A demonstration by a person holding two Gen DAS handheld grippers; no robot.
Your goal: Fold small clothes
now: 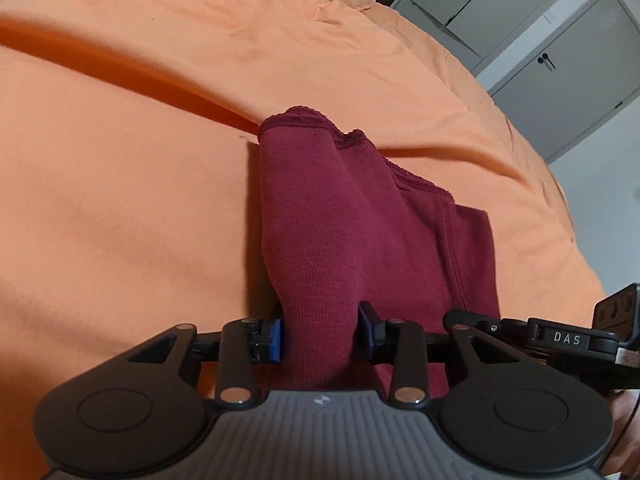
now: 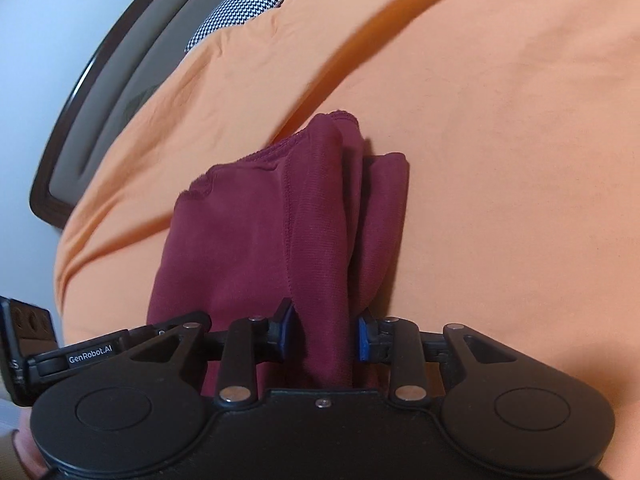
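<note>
Both grippers filled the bottom of their views, each clamped on the same maroon garment (image 1: 360, 216). Between the blue pads of the left gripper (image 1: 321, 334) a bunched fold of cloth was pinched, and the right gripper (image 2: 325, 332) pinched a similar bunch in the same way; neither stood spread.

From the 2 grips the garment ran straight ahead, its long axis lying along the fingers and away from both cameras. Its far stitched hem (image 1: 320, 116) looked to be resting on, or just above, the orange bedsheet (image 1: 140, 160); the pictures did not settle which. In the left view the loose cloth fell toward the right, and in the right view it fell toward the left, so the garment hung between the 2 grippers, held at its near edge, neither hand clearly nearer. A cabinet (image 1: 560, 60) stood beyond the bed.

Judging from this, the coming move would carry the held near edge forward over the far hem.
</note>
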